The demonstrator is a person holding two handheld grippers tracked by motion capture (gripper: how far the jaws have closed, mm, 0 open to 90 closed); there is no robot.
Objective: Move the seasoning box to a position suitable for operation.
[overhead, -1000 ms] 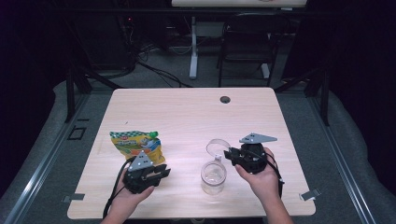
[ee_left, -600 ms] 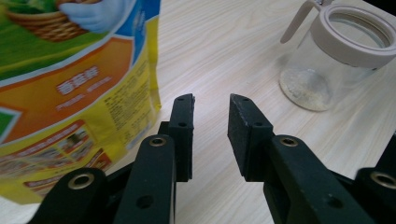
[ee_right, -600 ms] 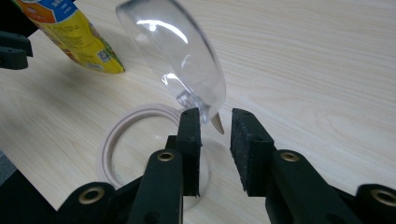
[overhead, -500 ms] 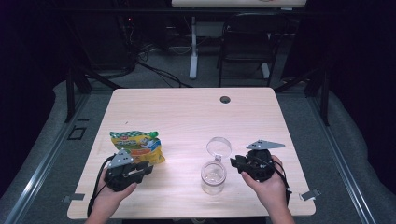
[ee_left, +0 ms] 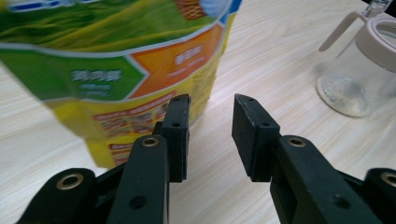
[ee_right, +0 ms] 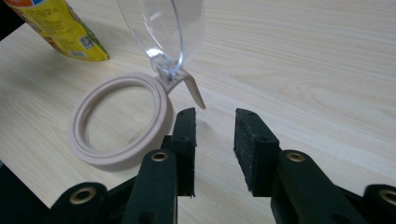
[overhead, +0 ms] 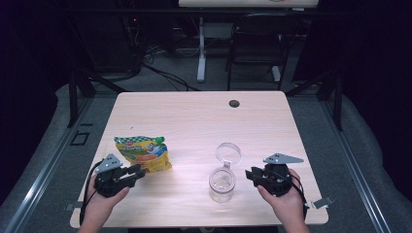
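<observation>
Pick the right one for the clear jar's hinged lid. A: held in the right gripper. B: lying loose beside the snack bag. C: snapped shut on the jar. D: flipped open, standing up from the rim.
D: the clear lid stands up from the pale rim of the jar, leaving its mouth uncovered.

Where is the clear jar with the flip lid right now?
In the high view the clear jar stands near the table's front edge, between the two claws: the snack bag lies to its left, the right claw just to its right.
</observation>
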